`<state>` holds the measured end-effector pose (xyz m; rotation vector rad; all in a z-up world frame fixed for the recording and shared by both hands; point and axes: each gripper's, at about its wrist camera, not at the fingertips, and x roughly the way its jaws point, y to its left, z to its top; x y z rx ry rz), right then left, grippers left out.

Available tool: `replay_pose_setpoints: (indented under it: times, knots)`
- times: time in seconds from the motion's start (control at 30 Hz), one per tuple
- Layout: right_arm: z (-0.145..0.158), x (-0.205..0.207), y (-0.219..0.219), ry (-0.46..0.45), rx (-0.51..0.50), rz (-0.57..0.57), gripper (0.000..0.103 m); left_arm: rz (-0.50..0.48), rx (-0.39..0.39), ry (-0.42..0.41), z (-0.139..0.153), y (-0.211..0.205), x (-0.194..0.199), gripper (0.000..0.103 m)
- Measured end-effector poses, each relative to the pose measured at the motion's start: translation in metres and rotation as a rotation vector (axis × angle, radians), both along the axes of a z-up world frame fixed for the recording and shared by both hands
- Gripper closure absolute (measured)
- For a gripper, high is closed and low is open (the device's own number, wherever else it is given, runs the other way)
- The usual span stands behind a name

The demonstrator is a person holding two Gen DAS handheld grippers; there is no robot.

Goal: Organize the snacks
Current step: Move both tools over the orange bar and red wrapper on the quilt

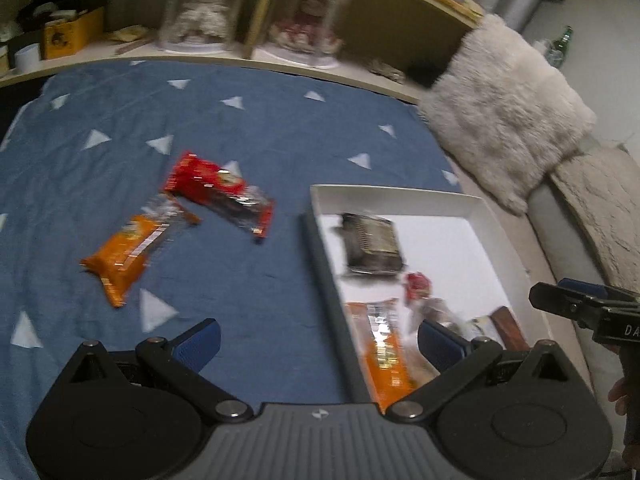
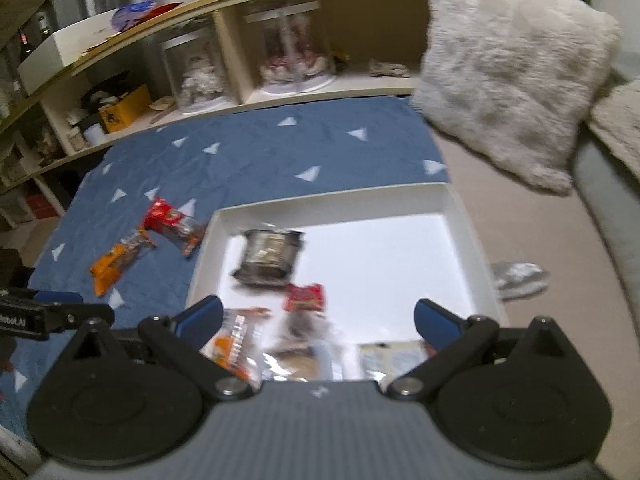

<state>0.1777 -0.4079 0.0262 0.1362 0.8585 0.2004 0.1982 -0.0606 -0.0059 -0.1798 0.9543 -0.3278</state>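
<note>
Left wrist view: left gripper has its jaws spread wide, nothing between them. It hangs over the left wall of the shallow white cardboard box, which rests on the blue bedspread with pale triangles. Outside the box, at about 10 o'clock from the gripper, lie a red-and-clear snack packet and an orange snack packet, their clear ends touching or nearly so; blur prevents certainty. Inside the box: a dark foil packet at 1 o'clock, a small red wrapped snack just below it, and a long orange-and-silver packet along the left wall. The right gripper enters at 3 o'clock. A fluffy cream cushion sits at 2 o'clock.

Right wrist view: right gripper is likewise wide open and empty, above the near part of the box. Dark foil packet at 11 o'clock, small red snack near 12, orange-and-silver packet by the left finger. The two loose packets, red and orange, lie on the bedspread at 10 o'clock. Left gripper shows at 9 o'clock.
</note>
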Motion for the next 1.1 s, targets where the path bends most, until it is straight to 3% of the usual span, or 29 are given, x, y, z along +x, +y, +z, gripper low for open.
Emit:
replay_pose_setpoints:
  times: [0.5, 0.77, 1.1]
  knots:
    - [-0.025, 0.052, 0.1, -0.011, 0.081, 0.1, 0.0, 0.106, 0.058, 0.034, -0.026, 0.066, 0.03, 0.0]
    - [-0.047, 0.073, 0.133, -0.1, 0.06, 0.168, 0.0, 0.119, 0.078, 0.024, -0.038, 0.081, 0.056, 0.0]
    - [-0.066, 0.119, 0.155, -0.176, 0.015, 0.185, 0.0, 0.111, 0.176, -0.08, -0.039, 0.095, 0.093, 0.0]
